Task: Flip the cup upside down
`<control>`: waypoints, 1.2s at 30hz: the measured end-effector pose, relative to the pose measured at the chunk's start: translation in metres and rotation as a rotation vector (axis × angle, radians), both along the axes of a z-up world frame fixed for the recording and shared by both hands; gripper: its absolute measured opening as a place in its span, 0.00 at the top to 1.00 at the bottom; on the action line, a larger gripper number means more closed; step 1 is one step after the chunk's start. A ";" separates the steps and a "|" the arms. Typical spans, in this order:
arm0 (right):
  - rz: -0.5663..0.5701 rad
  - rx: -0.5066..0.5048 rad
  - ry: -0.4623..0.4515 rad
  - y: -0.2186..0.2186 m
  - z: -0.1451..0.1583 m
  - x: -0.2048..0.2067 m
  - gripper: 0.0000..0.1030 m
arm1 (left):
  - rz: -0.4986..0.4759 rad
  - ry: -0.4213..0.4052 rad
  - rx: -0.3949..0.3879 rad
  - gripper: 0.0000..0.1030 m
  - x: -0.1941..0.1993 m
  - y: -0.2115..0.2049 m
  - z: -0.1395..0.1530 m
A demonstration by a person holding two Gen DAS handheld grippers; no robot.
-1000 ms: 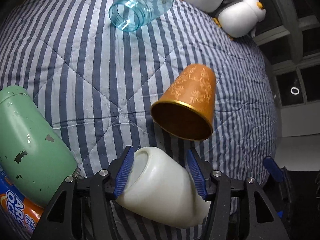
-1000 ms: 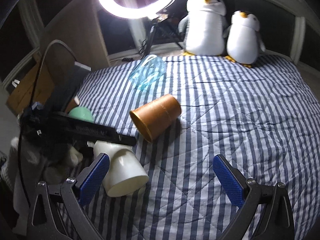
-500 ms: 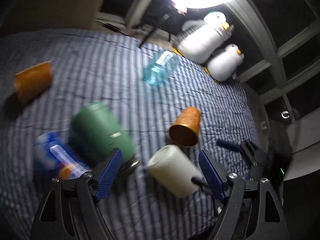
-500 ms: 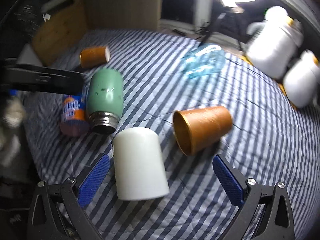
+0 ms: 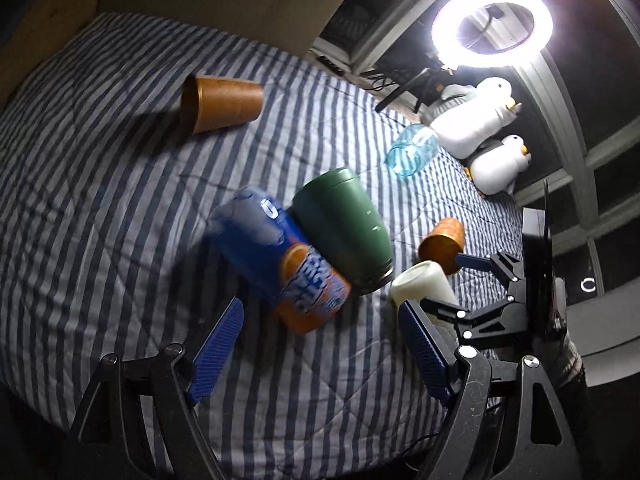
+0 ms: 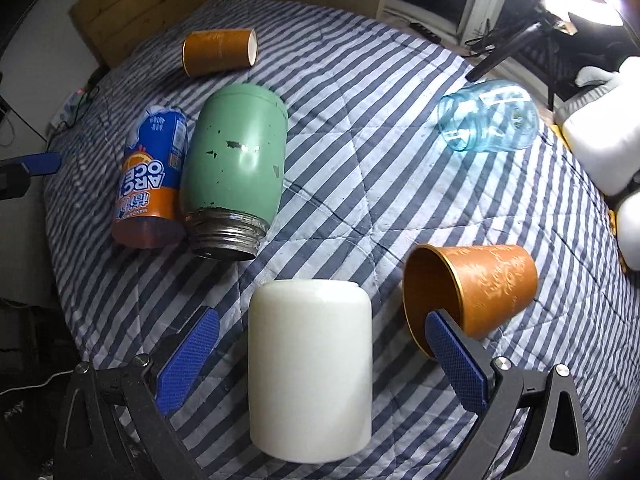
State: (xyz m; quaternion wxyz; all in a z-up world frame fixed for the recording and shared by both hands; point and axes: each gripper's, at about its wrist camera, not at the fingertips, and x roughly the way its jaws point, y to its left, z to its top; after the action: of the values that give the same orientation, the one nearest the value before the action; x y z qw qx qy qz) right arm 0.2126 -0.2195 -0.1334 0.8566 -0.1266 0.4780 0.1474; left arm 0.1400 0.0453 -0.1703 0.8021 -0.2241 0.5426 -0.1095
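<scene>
A white cup (image 6: pixel 310 368) stands upside down on the striped bedspread (image 6: pixel 360 128), between the blue pads of my right gripper (image 6: pixel 320 356), which is open around it without touching. The cup also shows small in the left wrist view (image 5: pixel 420 284), to the right of my left gripper (image 5: pixel 320 344). My left gripper is open and empty, raised above the bed. The right gripper's body (image 5: pixel 492 304) shows at the right of the left wrist view.
A green flask (image 6: pixel 236 168) and an orange-blue bottle (image 6: pixel 150 176) lie side by side. A patterned orange cup (image 6: pixel 472 292) lies on its side by my right finger. Another orange cup (image 6: pixel 218 52), a blue glass jar (image 6: pixel 490 116) and toy penguins (image 5: pixel 480 120) lie farther back.
My left gripper has let go of the white cup, opened and pulled back and up. The cup now stands upside down. My right gripper has moved in around it.
</scene>
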 end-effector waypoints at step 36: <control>-0.395 0.293 -0.622 -0.012 -0.009 -0.084 0.37 | -0.192 -0.087 0.017 0.20 -0.005 -0.041 -0.005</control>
State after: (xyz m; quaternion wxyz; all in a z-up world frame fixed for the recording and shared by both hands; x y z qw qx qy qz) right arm 0.1284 -0.2313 -0.1424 0.9814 0.0525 0.1847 0.0011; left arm 0.1350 0.0039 -0.1752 0.8126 -0.1591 0.5271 -0.1910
